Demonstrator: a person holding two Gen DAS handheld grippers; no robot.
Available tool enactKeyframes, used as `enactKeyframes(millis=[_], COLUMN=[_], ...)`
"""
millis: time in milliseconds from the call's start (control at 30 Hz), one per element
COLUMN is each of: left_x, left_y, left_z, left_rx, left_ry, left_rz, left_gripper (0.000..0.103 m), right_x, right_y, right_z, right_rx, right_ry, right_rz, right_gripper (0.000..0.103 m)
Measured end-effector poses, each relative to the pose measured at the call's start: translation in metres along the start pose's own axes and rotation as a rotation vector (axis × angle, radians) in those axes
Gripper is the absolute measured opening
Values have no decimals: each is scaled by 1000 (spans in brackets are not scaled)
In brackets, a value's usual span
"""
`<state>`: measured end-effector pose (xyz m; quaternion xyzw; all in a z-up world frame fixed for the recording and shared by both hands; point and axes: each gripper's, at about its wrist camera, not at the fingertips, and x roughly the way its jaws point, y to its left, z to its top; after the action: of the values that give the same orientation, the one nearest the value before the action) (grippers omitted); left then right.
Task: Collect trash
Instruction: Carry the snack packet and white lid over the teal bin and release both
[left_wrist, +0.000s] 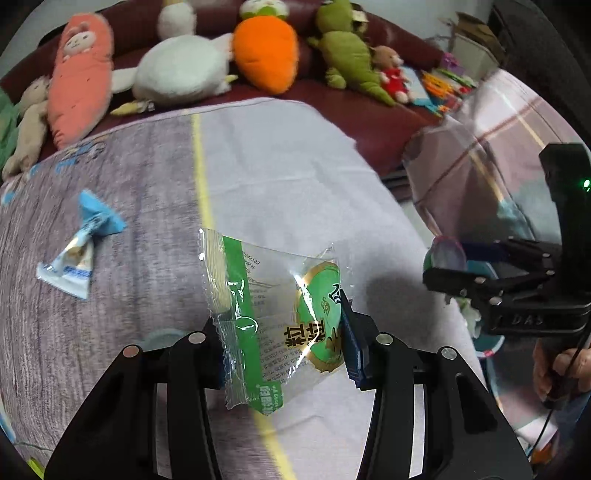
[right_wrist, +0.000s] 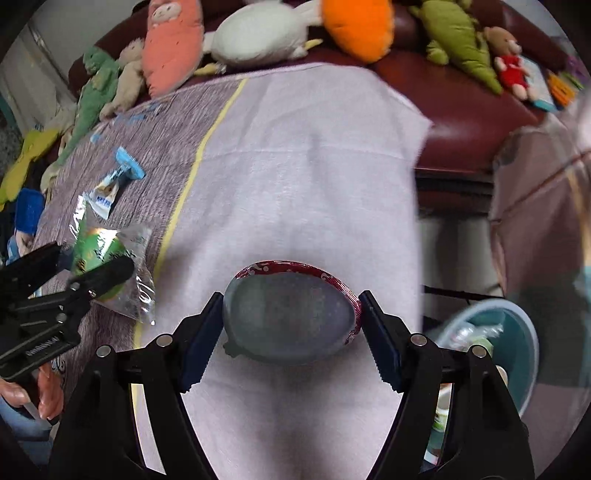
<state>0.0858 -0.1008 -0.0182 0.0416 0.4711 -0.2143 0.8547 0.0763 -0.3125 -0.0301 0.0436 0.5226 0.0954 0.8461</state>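
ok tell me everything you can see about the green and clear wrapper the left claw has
The wrapper is a flattened, crinkly packet of clear shiny plastic, seemingly empty. It bears a green band along one side, small printed text, and a gold-rimmed green oval with bold dark characters. Its edges are crimped. It is held between the fingers of the left claw, tilted, apparently lifted just above the cloth-covered table. The right wrist view shows it creased and catching light.

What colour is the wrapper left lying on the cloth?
Blue and white wrapper, clearest in the left wrist view.
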Motion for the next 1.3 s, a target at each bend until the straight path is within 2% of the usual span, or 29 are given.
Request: enactKeyframes(millis=[400, 733, 967, 1300], left_x=[28, 64, 89, 121], left_y=[-122, -205, -248, -281], left_z=[1, -10, -11, -12], left_rx=[192, 319, 368, 393], left_ry=[56, 125, 164, 222], left_rz=[-51, -94, -131, -188], left_gripper=[47, 47, 47, 49], right_x=[-65, -93, -104, -101], right_y=[-108, -187, -218, -237], right_z=[-61, -110, -125, -126], right_rx=[167, 324, 366, 380], right_ry=[-84, -134, -140, -135], right_rz=[-72, -94, -117, -119], right_gripper=[70, 70, 70, 70])
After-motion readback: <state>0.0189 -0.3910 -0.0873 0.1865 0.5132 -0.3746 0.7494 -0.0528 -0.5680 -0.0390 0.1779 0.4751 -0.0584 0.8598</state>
